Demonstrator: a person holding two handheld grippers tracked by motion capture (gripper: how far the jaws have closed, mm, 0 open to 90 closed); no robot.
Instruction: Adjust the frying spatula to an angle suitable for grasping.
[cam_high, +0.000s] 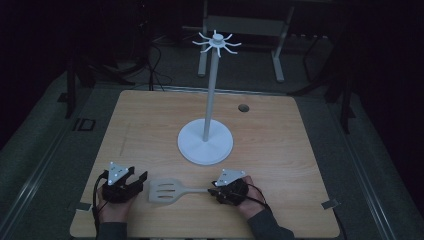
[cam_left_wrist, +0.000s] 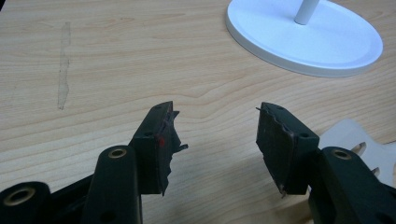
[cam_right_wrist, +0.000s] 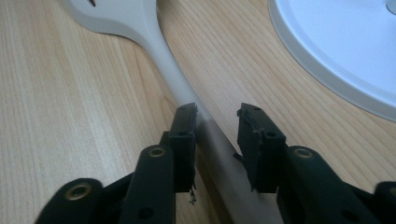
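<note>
Black fingers (cam_right_wrist: 187, 135) of the right gripper (cam_right_wrist: 216, 112) are straddling, unclamped, the white slotted plastic spatula (cam_high: 167, 190) lying on the wooden worktop (cam_high: 150, 125); left gripper (cam_left_wrist: 215, 126) idling open. Next likely: closing squarely on the handle.

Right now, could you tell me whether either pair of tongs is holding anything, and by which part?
Nothing is held. The right tongs straddle the slotted spatula's handle, open, with a gap on one side. The left tongs are open over bare table.

White slotted spatula (cam_high: 167, 190), white stand (cam_high: 205, 141), light woodgrain table (cam_high: 150, 120), black claws.
</note>
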